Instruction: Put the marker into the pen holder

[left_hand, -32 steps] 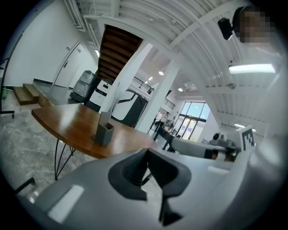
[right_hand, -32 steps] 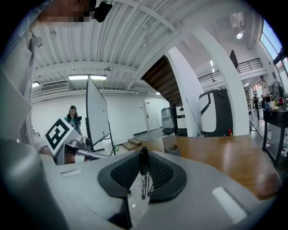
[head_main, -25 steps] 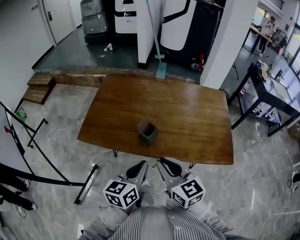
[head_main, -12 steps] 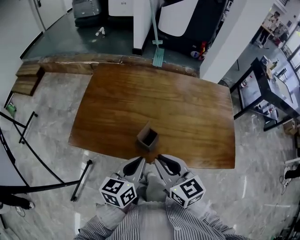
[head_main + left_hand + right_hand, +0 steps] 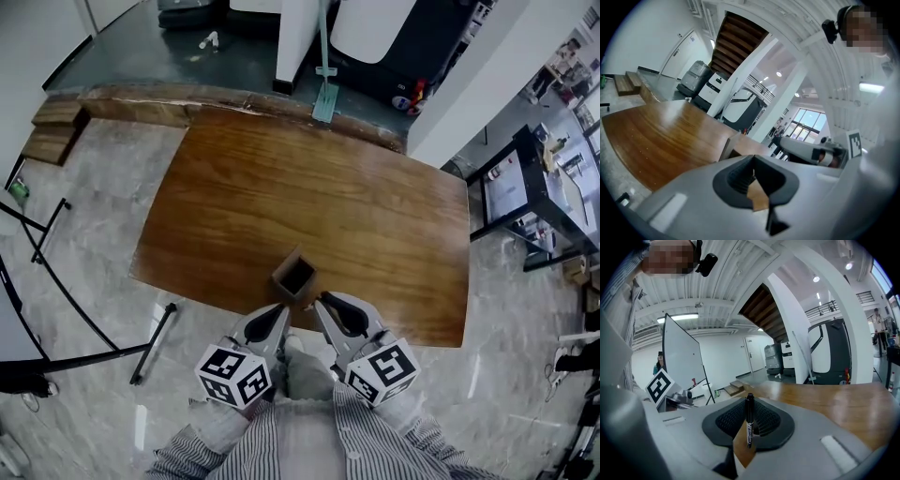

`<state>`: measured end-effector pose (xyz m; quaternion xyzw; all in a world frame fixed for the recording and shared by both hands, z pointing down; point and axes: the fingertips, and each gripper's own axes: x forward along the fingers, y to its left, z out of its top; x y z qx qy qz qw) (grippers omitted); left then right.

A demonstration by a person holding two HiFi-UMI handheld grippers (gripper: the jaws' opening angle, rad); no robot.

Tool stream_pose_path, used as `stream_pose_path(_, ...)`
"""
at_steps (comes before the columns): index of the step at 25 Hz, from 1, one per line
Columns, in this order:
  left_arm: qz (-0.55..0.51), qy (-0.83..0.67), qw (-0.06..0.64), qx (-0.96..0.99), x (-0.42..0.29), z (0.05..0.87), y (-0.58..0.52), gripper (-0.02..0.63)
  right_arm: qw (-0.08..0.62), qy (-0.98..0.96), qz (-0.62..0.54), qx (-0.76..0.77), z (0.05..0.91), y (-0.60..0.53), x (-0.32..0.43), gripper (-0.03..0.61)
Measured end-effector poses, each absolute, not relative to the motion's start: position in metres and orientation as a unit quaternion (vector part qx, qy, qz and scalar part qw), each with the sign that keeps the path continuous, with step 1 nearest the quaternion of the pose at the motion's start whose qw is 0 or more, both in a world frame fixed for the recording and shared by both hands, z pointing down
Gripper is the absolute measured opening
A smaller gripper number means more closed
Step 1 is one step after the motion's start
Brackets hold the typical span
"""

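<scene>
Right gripper view, marker (image 5: 749, 425) upright between clenched right gripper (image 5: 749, 405) fingers (image 5: 772, 420), left gripper (image 5: 753, 164) closed.

Left gripper (image 5: 278, 311) and right gripper (image 5: 323, 306) have advanced from well short of the table (image 5: 281, 187) to its near edge, tips now just beside the pen holder (image 5: 294, 276).

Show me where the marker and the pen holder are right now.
marker (image 5: 749, 420): right gripper view, on the printed middle of its black barrel.
pen holder (image 5: 282, 272): head view, on its left wall, beside the dark opening.
</scene>
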<state>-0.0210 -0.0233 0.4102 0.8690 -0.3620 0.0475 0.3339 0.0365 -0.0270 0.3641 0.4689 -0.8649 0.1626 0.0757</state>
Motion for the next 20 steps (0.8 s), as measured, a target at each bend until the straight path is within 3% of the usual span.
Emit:
stream_pose_path(10, 0.053, -0.389, 0.334, 0.857, -0.027, 0.415, -0.045, 0.008, 0.072, -0.874, 0.15, 0.456, 0.353, -0.078, 0.032, 0.047)
stream_pose_path(20, 0.073, -0.39, 0.342, 0.852, -0.024, 0.437, -0.052, 0.008, 0.096, -0.871, 0.183, 0.446, 0.404, -0.089, 0.026, 0.048)
